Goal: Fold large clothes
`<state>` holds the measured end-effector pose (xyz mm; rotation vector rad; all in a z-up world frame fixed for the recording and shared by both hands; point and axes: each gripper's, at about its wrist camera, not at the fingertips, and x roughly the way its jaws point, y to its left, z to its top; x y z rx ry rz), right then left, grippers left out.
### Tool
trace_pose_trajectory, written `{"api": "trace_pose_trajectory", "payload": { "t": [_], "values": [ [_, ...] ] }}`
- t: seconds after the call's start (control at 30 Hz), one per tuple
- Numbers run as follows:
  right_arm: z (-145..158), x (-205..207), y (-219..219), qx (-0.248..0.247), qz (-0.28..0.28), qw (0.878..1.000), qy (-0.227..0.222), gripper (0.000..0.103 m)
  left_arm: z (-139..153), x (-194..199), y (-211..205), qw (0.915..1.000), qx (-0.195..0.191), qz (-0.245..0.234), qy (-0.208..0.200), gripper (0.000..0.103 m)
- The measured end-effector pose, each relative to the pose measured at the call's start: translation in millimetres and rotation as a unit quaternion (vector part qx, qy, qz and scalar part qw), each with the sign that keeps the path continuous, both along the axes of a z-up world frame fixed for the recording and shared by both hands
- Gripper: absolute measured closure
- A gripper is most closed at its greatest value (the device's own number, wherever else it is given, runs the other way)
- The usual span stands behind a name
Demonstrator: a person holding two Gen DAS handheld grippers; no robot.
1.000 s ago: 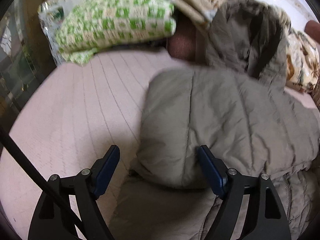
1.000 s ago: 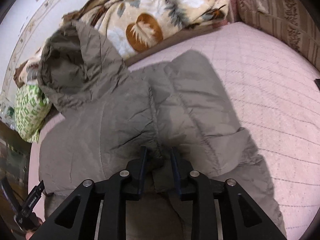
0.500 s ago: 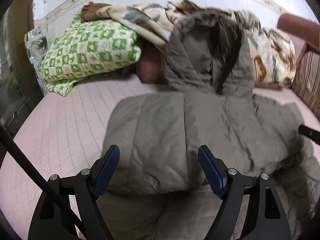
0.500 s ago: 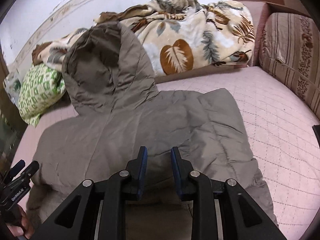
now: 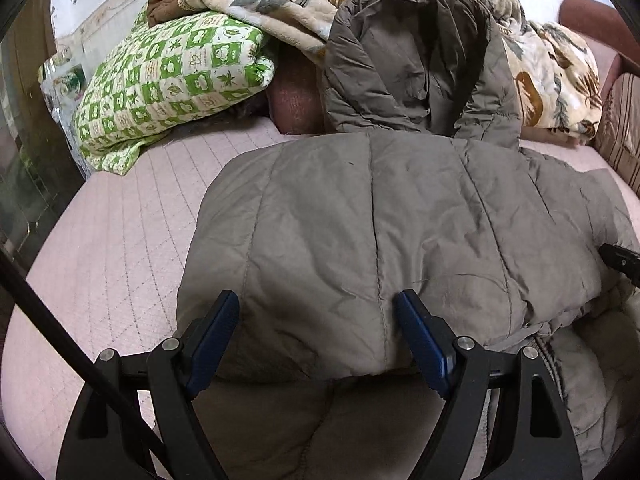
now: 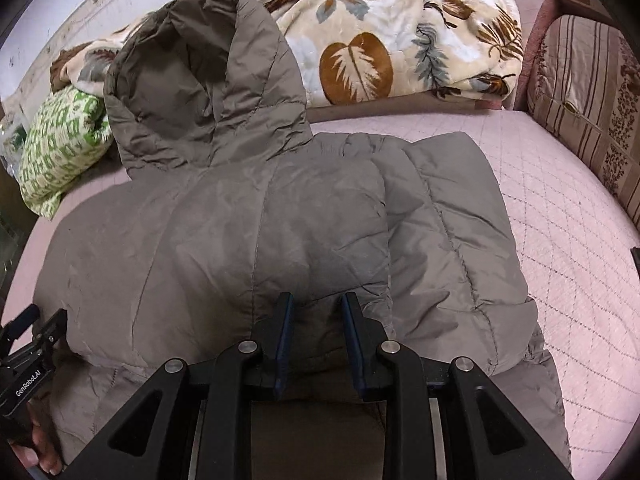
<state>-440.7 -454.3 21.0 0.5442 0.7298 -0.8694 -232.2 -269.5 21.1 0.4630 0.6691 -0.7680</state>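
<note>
Your taupe quilted hooded puffer jacket (image 5: 372, 240) lies folded on the pink quilted mattress (image 5: 112, 248), hood toward the leaf-print blanket (image 6: 400, 40). Your left gripper (image 5: 320, 332) stands spread wide, a thick fold of the jacket's near edge bulging between its blue pads. Your right gripper (image 6: 316, 320), jaws narrow, pinches another part of that edge.

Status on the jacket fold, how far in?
Done: the jacket lies on the bed, one side lapped across the body. In hand: left gripper and right gripper each pinch that folded edge. Left: hood still stands unfolded; no final fold.
</note>
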Motion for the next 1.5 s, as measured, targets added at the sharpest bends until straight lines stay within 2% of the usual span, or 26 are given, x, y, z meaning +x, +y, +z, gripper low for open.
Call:
{"api": "trace_pose_trajectory", "payload": {
  "t": [0.3,1.5],
  "values": [
    [-2.7,3.6,1.6,-0.008,0.004,1.0,0.015,0.076,-1.9,-7.3,-4.1,0.9995,0.013,-0.002,-0.029,0.022],
    [-3.0,5.7,2.0,-0.01,0.005,1.0,0.02,0.076,-2.2,-9.4,-5.4,0.9994,0.015,-0.002,-0.032,0.022]
  ]
}}
